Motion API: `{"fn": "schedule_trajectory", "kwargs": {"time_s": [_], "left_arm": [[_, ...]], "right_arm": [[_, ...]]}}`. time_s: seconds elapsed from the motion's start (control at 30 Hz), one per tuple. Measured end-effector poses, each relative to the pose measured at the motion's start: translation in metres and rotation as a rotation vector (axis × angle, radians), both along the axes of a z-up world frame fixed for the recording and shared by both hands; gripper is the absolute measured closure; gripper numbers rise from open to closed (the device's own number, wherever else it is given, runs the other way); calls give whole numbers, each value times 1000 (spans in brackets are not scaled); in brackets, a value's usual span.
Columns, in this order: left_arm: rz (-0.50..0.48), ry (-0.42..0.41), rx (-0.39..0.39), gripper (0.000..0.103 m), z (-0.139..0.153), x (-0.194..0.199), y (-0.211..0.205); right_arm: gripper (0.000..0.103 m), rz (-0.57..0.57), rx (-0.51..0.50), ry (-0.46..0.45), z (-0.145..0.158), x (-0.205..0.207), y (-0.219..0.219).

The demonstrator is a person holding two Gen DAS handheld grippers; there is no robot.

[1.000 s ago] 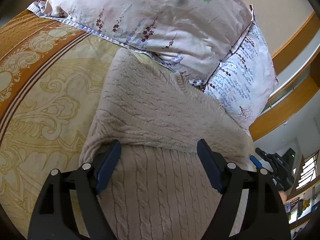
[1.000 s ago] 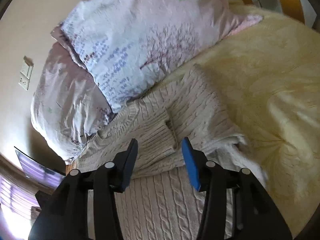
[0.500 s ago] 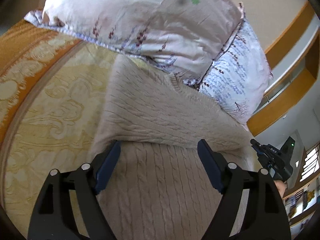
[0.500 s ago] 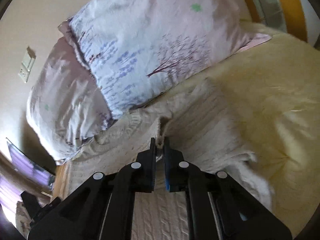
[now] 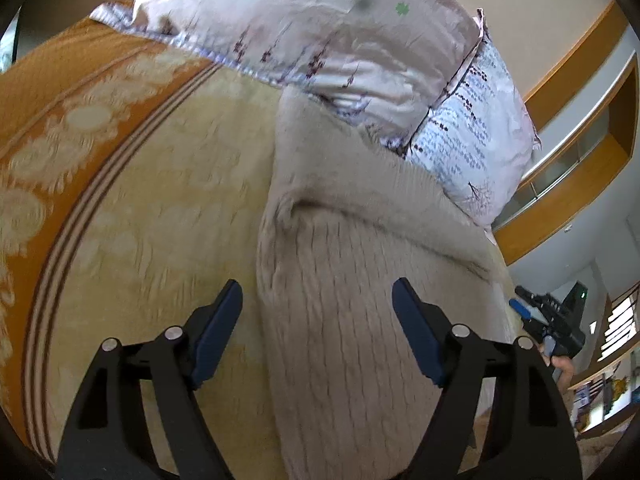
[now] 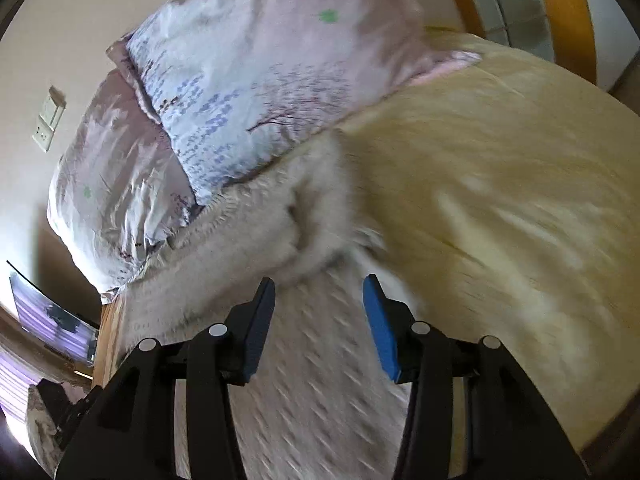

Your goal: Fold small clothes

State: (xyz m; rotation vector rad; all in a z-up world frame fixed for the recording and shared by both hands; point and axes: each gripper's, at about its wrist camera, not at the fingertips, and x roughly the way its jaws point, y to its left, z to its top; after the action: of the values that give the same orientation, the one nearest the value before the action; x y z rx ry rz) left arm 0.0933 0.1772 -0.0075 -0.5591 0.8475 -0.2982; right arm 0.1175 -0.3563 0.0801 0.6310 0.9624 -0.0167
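Note:
A beige cable-knit sweater (image 5: 332,264) lies folded into a long strip on the yellow bedspread (image 5: 160,184), its far end against the pillows. My left gripper (image 5: 317,286) hovers over its near part with jaws wide and closing a little. The sweater's left edge runs between the pads, which do not press on it. My right gripper (image 6: 319,282) is over the same sweater (image 6: 248,248), jaws opening, knit below them and nothing pinched. The left wrist view also shows the right gripper (image 5: 548,320) at the far right edge.
Two floral pillows (image 5: 320,32) (image 5: 472,140) stand at the head of the bed, also seen as pillows (image 6: 256,80) in the right wrist view. The bedspread's orange border (image 5: 48,100) runs along the left. A wooden ledge (image 5: 572,184) and a wall socket (image 6: 48,120) lie beyond.
My right gripper shut on a fold of the sweater half a second ago and has since let go and opened. My left gripper slid left; its left finger now hangs over bare bedspread.

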Motion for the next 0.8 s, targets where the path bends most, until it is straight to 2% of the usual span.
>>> {"fn": "schedule_trajectory", "kwargs": {"time_s": [0.13, 0.23, 0.3, 0.37, 0.43, 0.53, 0.7, 0.8], "left_arm": [[-12, -2, -57, 38, -6, -17, 1], [-44, -7, -105, 48, -11, -30, -3], [-66, -16, -130, 54, -13, -38, -6], [-95, -30, -174, 57, -16, -50, -9], [-120, -48, -236, 58, -19, -64, -10], [-163, -70, -285, 57, -23, -85, -12], [-198, -85, -301, 49, -34, -112, -16], [-214, -64, -294, 48, -43, -121, -21]], "right_arm": [[55, 11, 33, 49, -10, -22, -16], [57, 85, 139, 66, -20, -37, -17], [64, 127, 199, 71, -24, -45, -14], [65, 158, 266, 54, -27, -56, -12], [66, 185, 327, 34, -28, -68, -13], [66, 249, 380, -3, -28, -88, -11], [65, 327, 443, -39, -33, -120, -12], [65, 353, 439, 1, -46, -130, -9]]}}
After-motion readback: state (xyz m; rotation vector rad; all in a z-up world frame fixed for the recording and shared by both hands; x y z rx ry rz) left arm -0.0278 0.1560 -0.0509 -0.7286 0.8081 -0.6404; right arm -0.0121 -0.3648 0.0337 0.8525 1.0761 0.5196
